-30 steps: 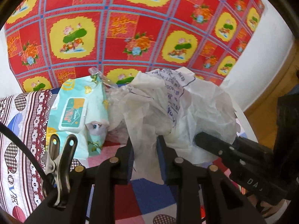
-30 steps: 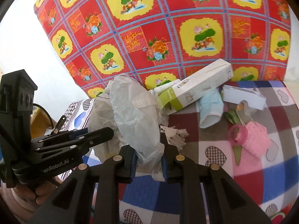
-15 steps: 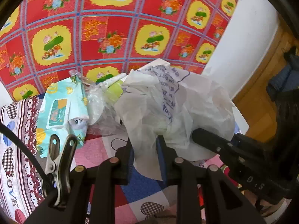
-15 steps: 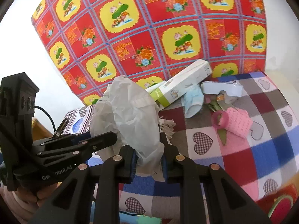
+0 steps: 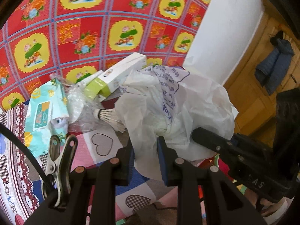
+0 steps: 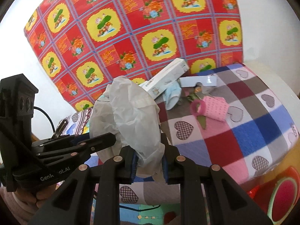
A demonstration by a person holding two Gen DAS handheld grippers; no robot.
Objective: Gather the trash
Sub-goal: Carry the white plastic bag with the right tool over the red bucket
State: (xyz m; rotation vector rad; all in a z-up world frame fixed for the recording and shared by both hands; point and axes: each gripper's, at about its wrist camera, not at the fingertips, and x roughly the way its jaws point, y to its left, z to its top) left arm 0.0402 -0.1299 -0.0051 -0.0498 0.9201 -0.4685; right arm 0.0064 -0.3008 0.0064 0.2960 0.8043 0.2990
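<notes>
Trash bag [image 5: 187, 101], white and crumpled, hangs between my two tools above the checked blanket [image 6: 243, 131]. My left gripper [image 5: 145, 159] is clenched on one fold of it, my right gripper [image 6: 149, 161] clamped on another; both tilt downward, side by side, angled toward each other across the bag.

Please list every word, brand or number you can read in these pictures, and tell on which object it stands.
"Gen...ot.AI", partly hidden: side of the left gripper.
"AS": side of the right gripper.
Blue handwriting on the white plastic bag: too blurred to read.
Print on the wet wipes pack and the white-green box: too small.
</notes>
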